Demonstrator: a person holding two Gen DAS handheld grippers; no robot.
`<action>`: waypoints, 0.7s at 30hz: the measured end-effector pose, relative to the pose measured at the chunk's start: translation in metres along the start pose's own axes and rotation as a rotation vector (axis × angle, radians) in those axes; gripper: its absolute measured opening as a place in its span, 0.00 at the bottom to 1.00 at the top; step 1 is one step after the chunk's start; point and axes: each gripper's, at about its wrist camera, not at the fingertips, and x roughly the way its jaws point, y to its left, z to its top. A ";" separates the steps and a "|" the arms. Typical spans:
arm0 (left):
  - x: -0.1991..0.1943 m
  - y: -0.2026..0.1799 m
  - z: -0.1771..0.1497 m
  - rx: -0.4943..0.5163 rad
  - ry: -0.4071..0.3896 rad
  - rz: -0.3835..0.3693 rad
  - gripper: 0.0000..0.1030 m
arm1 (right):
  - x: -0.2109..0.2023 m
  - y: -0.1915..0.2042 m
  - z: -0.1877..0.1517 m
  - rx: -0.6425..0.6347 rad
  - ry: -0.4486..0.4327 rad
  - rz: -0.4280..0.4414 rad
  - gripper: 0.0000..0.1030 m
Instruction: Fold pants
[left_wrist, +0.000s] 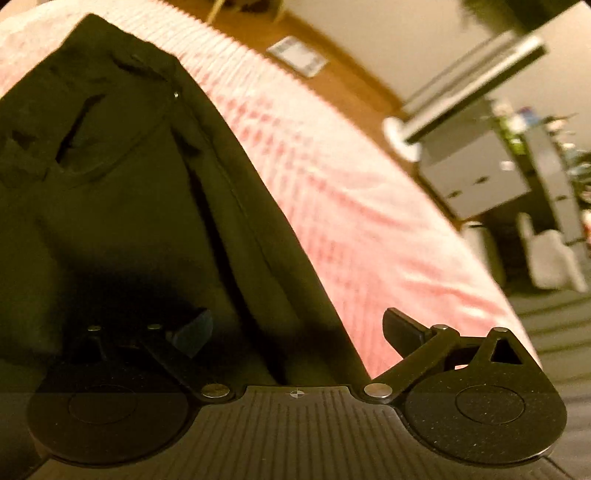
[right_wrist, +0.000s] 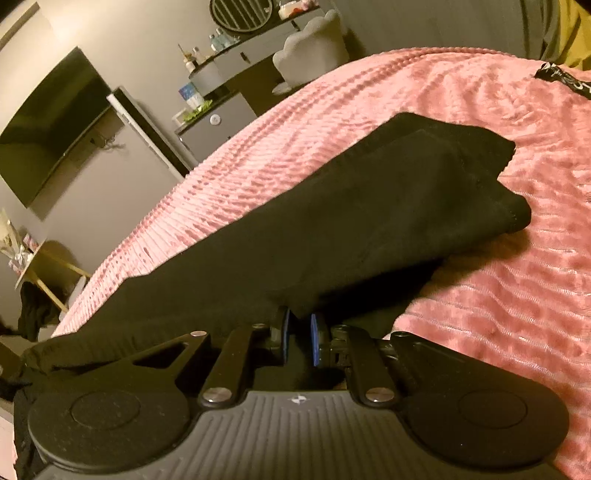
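Dark pants (left_wrist: 140, 192) lie on a pink ribbed bedspread (left_wrist: 332, 177), waist and pocket end far from the camera in the left wrist view. My left gripper (left_wrist: 295, 332) is open, its jaws wide apart over the pants' right edge, holding nothing. In the right wrist view the pants (right_wrist: 369, 206) lie folded lengthwise with the leg ends far right. My right gripper (right_wrist: 300, 339) is shut on a fold of the pants' near edge between its blue pads (right_wrist: 285, 338).
The bedspread (right_wrist: 498, 280) extends right of the pants. A black strap (right_wrist: 565, 79) lies at the far right. A wall TV (right_wrist: 51, 122), grey cabinets (right_wrist: 218, 125) and a grey chair (right_wrist: 314, 51) stand beyond the bed; a side table (right_wrist: 33, 269) stands left.
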 end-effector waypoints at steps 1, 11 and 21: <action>0.008 0.001 0.004 -0.005 0.016 0.019 0.88 | 0.001 -0.002 0.000 0.007 0.007 0.005 0.11; -0.073 0.079 -0.074 -0.056 -0.089 -0.216 0.07 | -0.013 0.012 0.047 -0.040 -0.095 0.036 0.09; -0.163 0.197 -0.246 -0.180 -0.094 -0.215 0.24 | -0.059 -0.015 0.076 0.105 -0.228 -0.001 0.08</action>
